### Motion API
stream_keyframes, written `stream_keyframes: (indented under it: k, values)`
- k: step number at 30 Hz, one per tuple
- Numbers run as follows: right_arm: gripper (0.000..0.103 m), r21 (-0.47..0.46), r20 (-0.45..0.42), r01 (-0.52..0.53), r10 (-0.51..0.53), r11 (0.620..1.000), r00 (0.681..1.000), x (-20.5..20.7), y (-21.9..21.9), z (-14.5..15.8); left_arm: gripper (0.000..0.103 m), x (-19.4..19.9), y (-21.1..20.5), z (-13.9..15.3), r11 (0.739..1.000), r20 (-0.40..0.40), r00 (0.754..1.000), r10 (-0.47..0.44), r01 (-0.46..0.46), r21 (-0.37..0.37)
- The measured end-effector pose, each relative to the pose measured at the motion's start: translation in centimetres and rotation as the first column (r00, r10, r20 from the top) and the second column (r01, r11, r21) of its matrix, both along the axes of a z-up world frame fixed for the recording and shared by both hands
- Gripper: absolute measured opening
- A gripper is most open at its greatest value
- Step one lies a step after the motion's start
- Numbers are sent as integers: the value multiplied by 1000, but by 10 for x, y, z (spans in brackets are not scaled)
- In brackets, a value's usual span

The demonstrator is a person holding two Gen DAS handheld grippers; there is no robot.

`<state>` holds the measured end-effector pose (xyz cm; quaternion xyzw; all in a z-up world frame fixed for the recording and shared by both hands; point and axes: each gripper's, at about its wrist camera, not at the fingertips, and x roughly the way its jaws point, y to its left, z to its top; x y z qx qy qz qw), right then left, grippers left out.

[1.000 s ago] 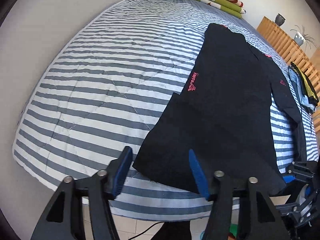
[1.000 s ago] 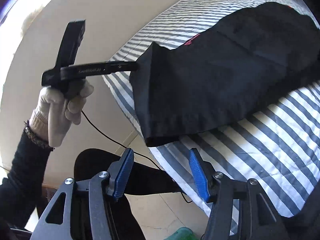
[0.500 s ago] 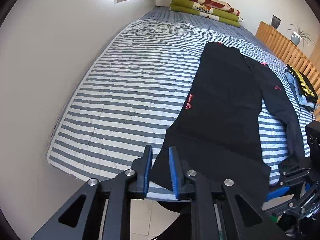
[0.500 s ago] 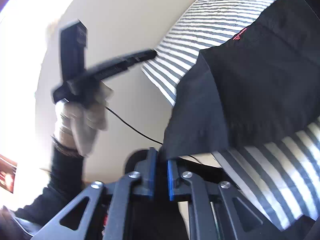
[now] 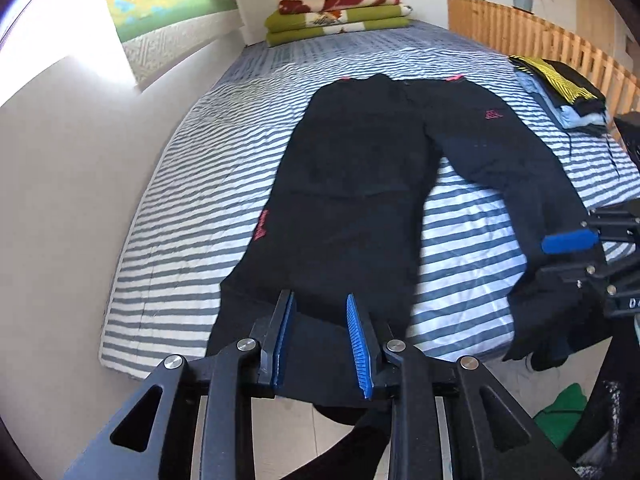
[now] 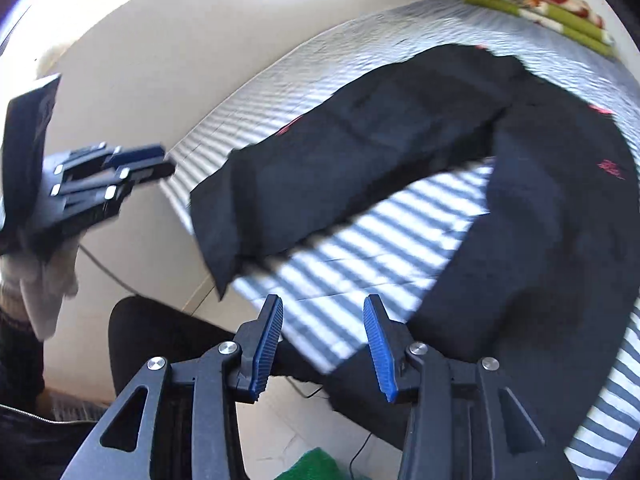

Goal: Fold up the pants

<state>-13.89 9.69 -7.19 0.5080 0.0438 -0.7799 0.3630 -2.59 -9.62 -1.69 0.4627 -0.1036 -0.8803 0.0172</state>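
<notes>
Striped bedcover [image 5: 224,184]; folded blankets [image 5: 338,14] at far end; folded clothes stack [image 5: 560,92] right, beside wooden slatted rail [image 5: 520,36].

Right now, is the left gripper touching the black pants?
Apart. The right wrist view shows pale wall between the left gripper tips and the black pants at the near leg hem; its jaws are opening, with no cloth between them.
</notes>
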Motion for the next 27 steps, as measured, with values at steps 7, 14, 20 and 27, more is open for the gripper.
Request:
stream_keyframes:
  k: [7, 14, 20, 27]
  values:
    - [39, 7, -58, 139, -139, 990, 989, -20, 50, 11, 31, -4, 65, 5, 995, -8, 995, -99, 99, 8]
    - [39, 44, -90, 240, -235, 970, 968, -22, 102, 8, 41, -9, 97, -15, 984, 19, 989, -149, 146, 100]
    - [39, 101, -39, 352, -350, 931, 936, -20, 165, -18, 41, -10, 156, -54, 949, 73, 955, -286, 273, 155]
    - [40, 70, 119, 418, -423, 906, 898, -10, 211, -55, 41, -6, 230, -85, 889, 111, 893, -436, 408, 206]
